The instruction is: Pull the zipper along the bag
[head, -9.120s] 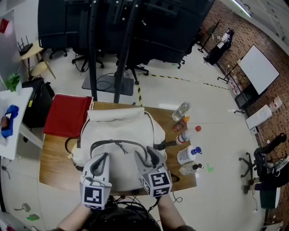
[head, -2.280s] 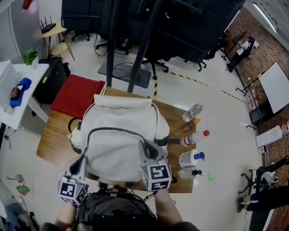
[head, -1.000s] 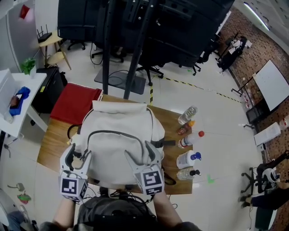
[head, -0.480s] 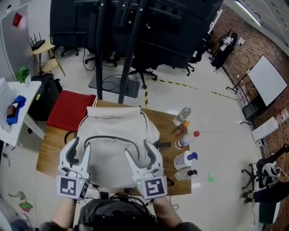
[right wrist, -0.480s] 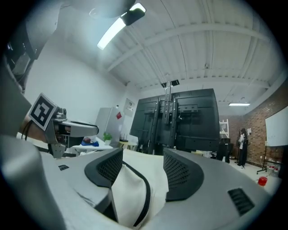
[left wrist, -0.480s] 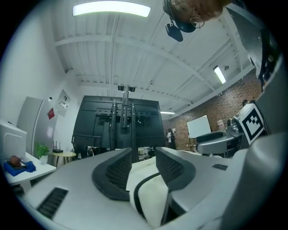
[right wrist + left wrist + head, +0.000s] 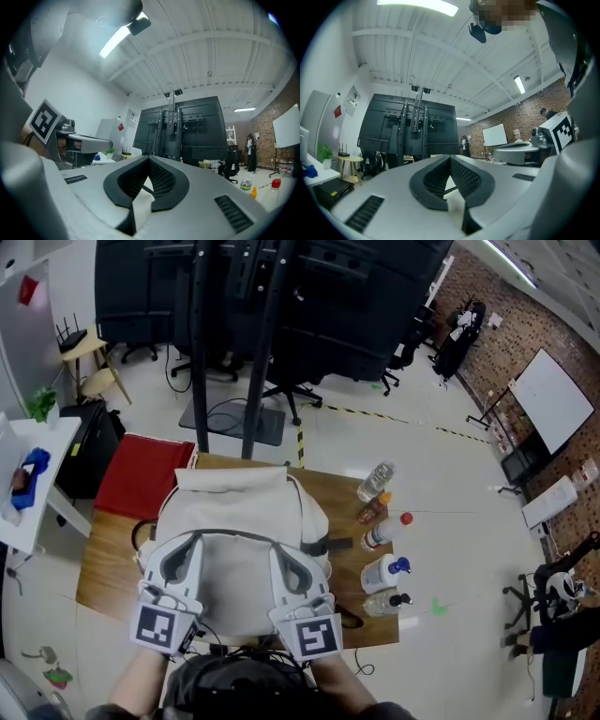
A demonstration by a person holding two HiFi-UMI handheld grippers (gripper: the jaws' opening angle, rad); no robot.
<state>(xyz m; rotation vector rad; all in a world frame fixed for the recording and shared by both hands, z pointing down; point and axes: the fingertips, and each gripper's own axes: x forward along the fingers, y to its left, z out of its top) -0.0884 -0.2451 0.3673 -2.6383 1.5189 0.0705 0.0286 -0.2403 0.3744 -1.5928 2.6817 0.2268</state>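
Note:
A cream backpack lies flat on the wooden table, its dark zipper line arching across the front panel. Both grippers sit over the bag's near half, side by side. In the head view my left gripper and right gripper each show their jaws drawn together. The left gripper view has the left gripper with its tips meeting and nothing clamped; the right gripper view has the right gripper the same. Only a sliver of cream fabric shows behind each pair of tips. The zipper pull is not visible.
Several bottles stand along the table's right side. A red cloth-covered seat is at the back left, a black stand behind the table, and a white side table at far left. The floor drops off at the near edge.
Both grippers went from wide open to shut. The left one came in from the bag's left side to sit over the bag; the right one stayed roughly in place.

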